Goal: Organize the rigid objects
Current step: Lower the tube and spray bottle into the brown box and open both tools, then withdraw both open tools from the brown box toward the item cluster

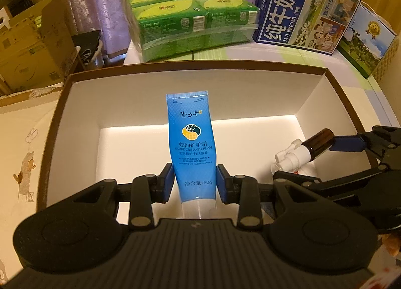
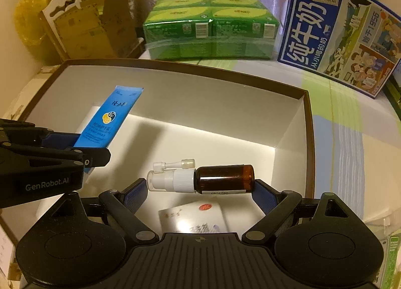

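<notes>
My left gripper [image 1: 194, 181] is shut on a blue hand cream tube [image 1: 191, 143] and holds it upright over the open brown-rimmed box [image 1: 195, 67]. The tube also shows in the right wrist view [image 2: 107, 118], with the left gripper [image 2: 75, 147] around it. My right gripper [image 2: 199, 192] is shut on an amber spray bottle [image 2: 200, 178] with a white nozzle, gripped end to end and lying sideways above the box floor [image 2: 200, 136]. The bottle also shows in the left wrist view [image 1: 307, 148].
A small white packet [image 2: 193, 219] lies on the box floor under the bottle. Behind the box stand a green wrapped pack of cartons [image 1: 190, 18] and a blue milk carton case [image 1: 305, 11]. Cardboard boxes [image 1: 30, 46] stand at the left.
</notes>
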Motion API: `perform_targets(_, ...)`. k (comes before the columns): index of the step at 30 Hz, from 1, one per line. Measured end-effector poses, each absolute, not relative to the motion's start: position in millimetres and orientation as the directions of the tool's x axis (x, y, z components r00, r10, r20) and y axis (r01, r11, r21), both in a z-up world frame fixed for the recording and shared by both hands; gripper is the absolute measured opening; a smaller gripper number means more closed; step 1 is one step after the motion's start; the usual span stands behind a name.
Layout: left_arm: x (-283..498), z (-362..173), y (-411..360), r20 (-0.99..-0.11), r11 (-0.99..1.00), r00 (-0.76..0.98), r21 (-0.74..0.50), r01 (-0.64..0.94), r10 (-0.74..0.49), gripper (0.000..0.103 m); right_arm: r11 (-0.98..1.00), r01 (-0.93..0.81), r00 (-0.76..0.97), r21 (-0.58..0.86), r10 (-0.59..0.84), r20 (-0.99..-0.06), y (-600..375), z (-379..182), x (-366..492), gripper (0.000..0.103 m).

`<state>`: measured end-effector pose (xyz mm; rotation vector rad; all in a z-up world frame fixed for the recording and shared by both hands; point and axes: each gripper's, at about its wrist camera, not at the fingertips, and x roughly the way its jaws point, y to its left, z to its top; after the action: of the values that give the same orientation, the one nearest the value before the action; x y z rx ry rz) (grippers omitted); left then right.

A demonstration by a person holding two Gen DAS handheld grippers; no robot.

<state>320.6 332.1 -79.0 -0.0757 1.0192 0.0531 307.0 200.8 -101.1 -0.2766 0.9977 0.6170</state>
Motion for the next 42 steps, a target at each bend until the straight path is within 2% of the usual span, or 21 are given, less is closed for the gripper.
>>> perform_targets(6,336.0,-86.0,334.5,-0.854,0.996,0.520,-0.043,-0.076,0.003,0.032,0.812,-0.584,0.426,0.019,0.326,-0.844,205.4,-103.1,315.7,0.086)
perform_targets(11,340.6,-86.4,338.5,-0.852,0.997,0.523,-0.013,-0.073,0.027,0.051,0.823,-0.568,0.436,0.020,0.322,-0.841,206.3,-102.6,319.7,0.087)
perform_targets(33,316.2,-60.2,335.7,-0.824,0.995,0.567,-0.050,-0.089,0.009,0.052,0.832,-0.550,0.436,0.076,0.364,-0.823,190.3,-81.0,300.8,0.087)
perform_targets(42,289.1,-35.1,328.3,-0.795,0.990,0.606,-0.064,-0.124,0.024,0.055,0.807,-0.573,0.432,0.145,0.448,-0.783,166.1,-59.4,280.7,0.087)
